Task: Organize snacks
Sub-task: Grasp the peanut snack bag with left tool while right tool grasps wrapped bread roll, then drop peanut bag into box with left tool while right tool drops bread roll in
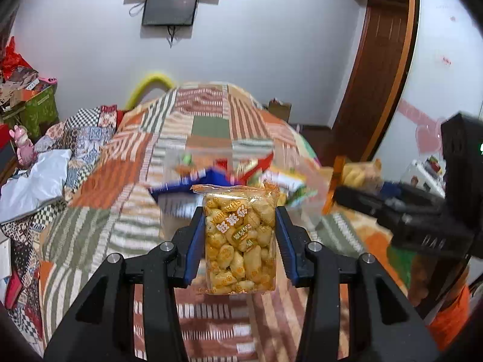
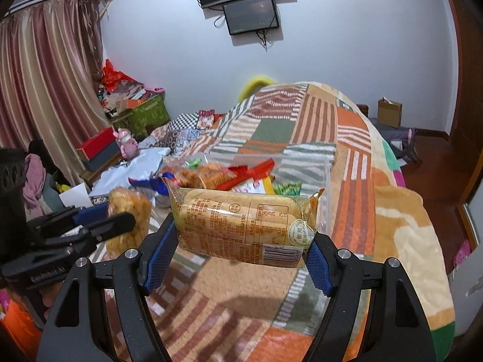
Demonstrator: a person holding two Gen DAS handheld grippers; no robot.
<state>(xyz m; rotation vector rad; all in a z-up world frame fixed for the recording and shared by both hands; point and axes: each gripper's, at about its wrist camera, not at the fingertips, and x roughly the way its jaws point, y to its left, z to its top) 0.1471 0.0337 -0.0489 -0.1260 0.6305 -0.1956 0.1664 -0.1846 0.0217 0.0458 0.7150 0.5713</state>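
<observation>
Left wrist view: the left gripper (image 1: 240, 235) is clamped on a clear bag of yellow puffed snacks (image 1: 240, 241), its blue pads pressing both sides, the bag held upright above the patchwork bedspread (image 1: 120, 187). Just beyond it lies a loose heap of snack packets (image 1: 241, 175) inside what looks like a clear plastic bin (image 1: 314, 187); motion blur smears them, so single packets are hard to tell apart. At the right edge the right gripper (image 1: 356, 196) comes in, partly cut off, with something pale yellow at its tip.

Right wrist view: the right gripper (image 2: 238, 241) grips a long wrapped cake pack (image 2: 244, 226) end to end, barcode side facing the camera, clear of the bedspread. The bin's clear wall (image 2: 323, 181) and the packets sit just behind it. The left gripper (image 2: 120, 223) shows at the left with its puffed bag.

Both snacks appear lifted and ready for sorting. The next move probably calls for carrying each to its place and lowering it before letting go; where that place is cannot be seen. The bin's near rim is hidden behind the held packs.
</observation>
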